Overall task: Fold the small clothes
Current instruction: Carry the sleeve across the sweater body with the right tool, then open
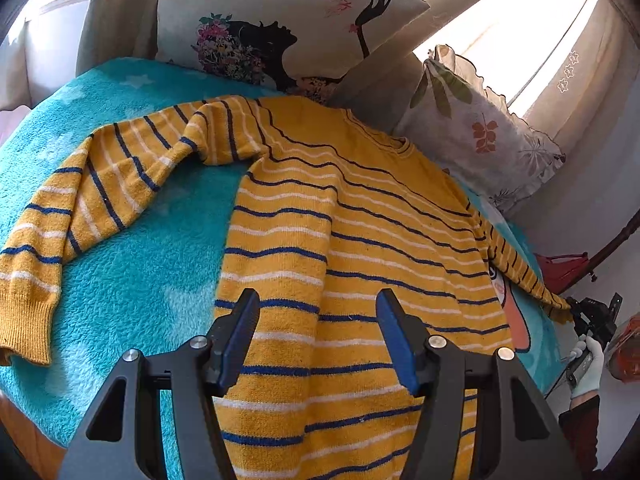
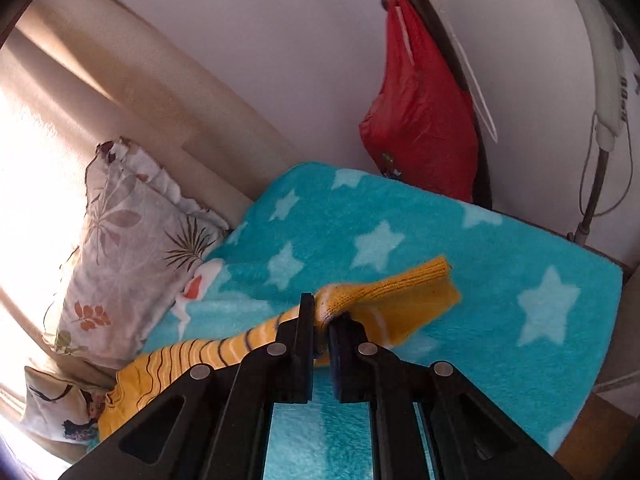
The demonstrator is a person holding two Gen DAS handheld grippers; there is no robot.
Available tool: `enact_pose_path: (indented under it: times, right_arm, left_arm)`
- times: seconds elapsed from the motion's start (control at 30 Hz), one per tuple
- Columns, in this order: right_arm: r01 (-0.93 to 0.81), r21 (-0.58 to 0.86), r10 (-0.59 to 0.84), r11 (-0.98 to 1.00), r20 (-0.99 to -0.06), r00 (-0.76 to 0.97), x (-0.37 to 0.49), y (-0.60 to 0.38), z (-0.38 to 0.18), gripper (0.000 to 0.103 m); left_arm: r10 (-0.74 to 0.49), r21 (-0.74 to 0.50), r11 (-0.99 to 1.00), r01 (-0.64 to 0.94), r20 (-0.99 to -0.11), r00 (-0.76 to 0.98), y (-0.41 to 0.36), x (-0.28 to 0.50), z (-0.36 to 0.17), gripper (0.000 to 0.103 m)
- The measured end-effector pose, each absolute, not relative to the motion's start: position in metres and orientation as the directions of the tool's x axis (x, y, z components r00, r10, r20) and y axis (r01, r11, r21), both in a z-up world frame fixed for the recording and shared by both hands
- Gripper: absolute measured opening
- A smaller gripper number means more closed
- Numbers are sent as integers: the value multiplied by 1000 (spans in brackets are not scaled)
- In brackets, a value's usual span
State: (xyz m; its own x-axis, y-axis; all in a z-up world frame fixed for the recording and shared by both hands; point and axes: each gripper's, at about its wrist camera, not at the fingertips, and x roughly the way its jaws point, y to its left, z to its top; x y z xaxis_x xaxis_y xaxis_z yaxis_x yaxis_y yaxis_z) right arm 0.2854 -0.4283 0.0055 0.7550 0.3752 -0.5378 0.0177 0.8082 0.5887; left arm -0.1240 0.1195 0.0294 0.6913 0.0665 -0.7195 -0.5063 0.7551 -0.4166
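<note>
Pinched between the fingers of the right gripper is the ribbed cuff of one sleeve of the yellow striped sweater, lifted just clear of the turquoise star blanket. Over the sweater's lower body the left gripper is held with its jaws apart, and nothing is clamped in it. Spread flat on the blanket is the sweater's body, with the other sleeve bent outward at the far side. Soft, light, limp knit is judged here; it should drape and stretch rather than hold a crease, so cuffs, hem and shoulder seams are judged the surest places to be taken. Two printed cushions are propped at the head end. A red bag is hung by the wall; its contents cannot be told.
</note>
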Motion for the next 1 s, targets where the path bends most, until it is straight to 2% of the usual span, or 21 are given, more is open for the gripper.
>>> enact_pose_path:
  times: [0.1, 0.23, 0.37, 0.47, 0.6, 0.77, 1.0]
  right_arm:
    - [-109, 532, 423, 840, -515, 745, 283, -381, 36, 7]
    - [-320, 503, 566, 803, -478, 671, 266, -287, 72, 7]
    - [-532, 469, 710, 704, -468, 526, 235, -172, 96, 7]
    - [-659, 433, 771, 616, -503, 390, 206, -80, 98, 7]
    - [-769, 327, 753, 550, -592, 287, 164, 24, 76, 7]
    - [-820, 256, 697, 511, -682, 221, 135, 90, 29, 7]
    - [-863, 156, 676, 480, -693, 251, 107, 115, 23, 7]
  left_arm:
    - [64, -422, 749, -510, -721, 690, 124, -127, 27, 59]
    - [71, -437, 733, -521, -713, 698, 134, -140, 25, 59]
    - [89, -460, 703, -541, -699, 710, 147, -160, 26, 59]
    - [104, -484, 675, -557, -685, 721, 157, -179, 27, 62]
    - [134, -493, 646, -583, -679, 722, 169, -201, 26, 64]
    - [152, -502, 618, -605, -679, 719, 182, -223, 17, 64]
    - [170, -513, 589, -624, -677, 716, 197, -240, 10, 64]
